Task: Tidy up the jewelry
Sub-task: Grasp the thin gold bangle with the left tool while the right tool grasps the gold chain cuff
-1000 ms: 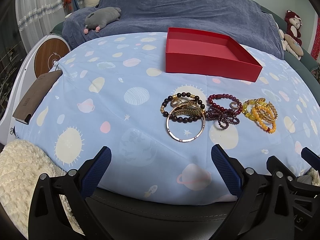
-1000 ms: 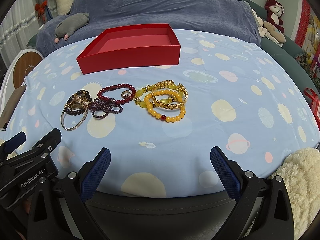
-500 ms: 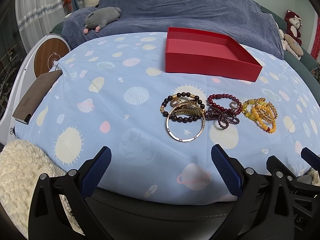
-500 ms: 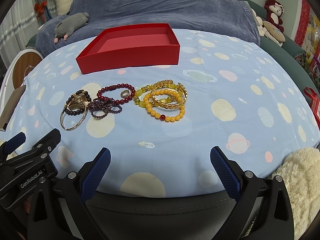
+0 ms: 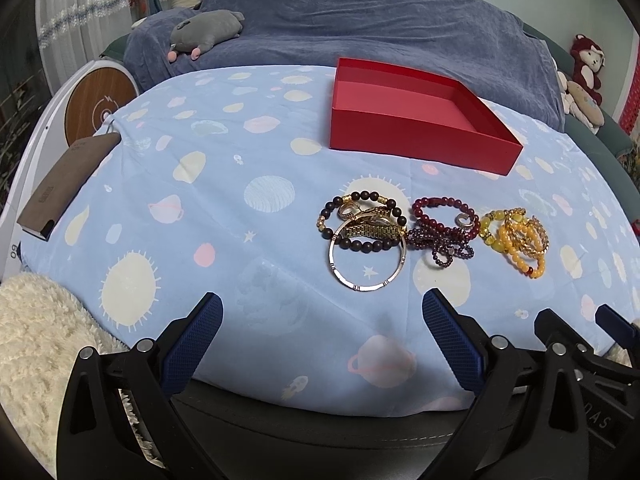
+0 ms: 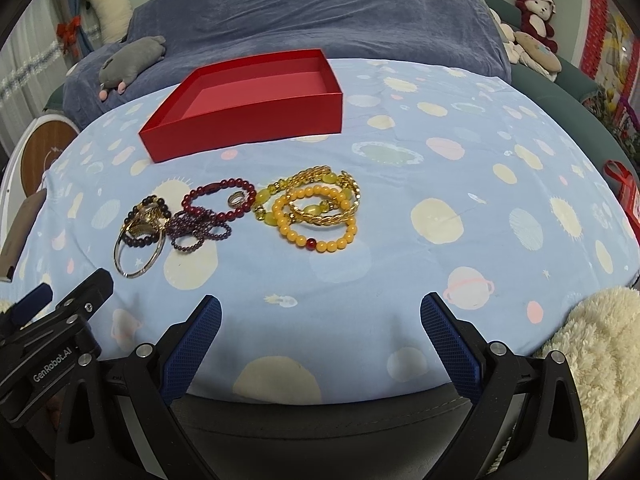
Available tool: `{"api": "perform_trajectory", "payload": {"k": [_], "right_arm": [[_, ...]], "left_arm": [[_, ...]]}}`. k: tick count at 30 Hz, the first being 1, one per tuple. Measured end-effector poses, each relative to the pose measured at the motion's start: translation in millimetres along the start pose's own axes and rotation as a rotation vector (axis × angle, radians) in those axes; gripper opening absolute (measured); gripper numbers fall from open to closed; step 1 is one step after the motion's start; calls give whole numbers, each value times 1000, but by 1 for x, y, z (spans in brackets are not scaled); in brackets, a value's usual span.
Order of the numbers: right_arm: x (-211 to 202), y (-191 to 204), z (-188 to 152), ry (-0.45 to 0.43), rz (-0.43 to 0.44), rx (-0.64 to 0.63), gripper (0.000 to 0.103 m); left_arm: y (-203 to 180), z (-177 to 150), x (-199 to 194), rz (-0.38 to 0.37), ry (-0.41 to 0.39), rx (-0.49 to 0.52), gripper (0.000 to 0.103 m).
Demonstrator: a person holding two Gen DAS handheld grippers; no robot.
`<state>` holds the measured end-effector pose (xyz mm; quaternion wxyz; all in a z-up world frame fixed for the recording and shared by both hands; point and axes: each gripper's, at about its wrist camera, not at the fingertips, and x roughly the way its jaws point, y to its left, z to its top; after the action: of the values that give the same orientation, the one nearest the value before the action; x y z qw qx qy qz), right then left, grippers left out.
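An empty red box (image 5: pixel 420 136) (image 6: pixel 256 120) stands at the far side of a blue space-print cloth. In front of it lie three heaps of jewelry: a gold bangle (image 5: pixel 367 286) (image 6: pixel 138 270) under dark beads and a gold watch band, dark red bead bracelets (image 5: pixel 444 220) (image 6: pixel 208 216), and yellow bead bracelets (image 5: pixel 520 246) (image 6: pixel 316 218). My left gripper (image 5: pixel 322 336) is open at the cloth's near edge, short of the bangle. My right gripper (image 6: pixel 320 336) is open too, short of the yellow heap. Nothing sits between either pair of fingers.
A brown flat case (image 5: pixel 64 188) lies at the cloth's left edge. A grey plush toy (image 5: pixel 206 32) rests on the blue-covered sofa behind. Fluffy cream fabric (image 6: pixel 604 360) lies at the near corners. Plush toys (image 6: pixel 534 12) sit at the far right.
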<state>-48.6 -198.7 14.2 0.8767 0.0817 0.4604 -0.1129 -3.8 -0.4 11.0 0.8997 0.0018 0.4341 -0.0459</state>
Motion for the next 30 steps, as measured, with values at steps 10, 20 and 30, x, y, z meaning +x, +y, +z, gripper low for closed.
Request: {"api": "perform_trajectory", "payload": {"k": [10, 20, 30], "right_arm": [[11, -7, 3, 38, -3, 51, 96], [10, -16, 13, 30, -9, 76, 96], [18, -17, 26, 44, -33, 40, 96]], "left_arm": [[0, 1, 9, -11, 18, -5, 96], [-23, 12, 26, -14, 38, 88, 95], [-23, 21, 57, -35, 143, 57, 75]]}}
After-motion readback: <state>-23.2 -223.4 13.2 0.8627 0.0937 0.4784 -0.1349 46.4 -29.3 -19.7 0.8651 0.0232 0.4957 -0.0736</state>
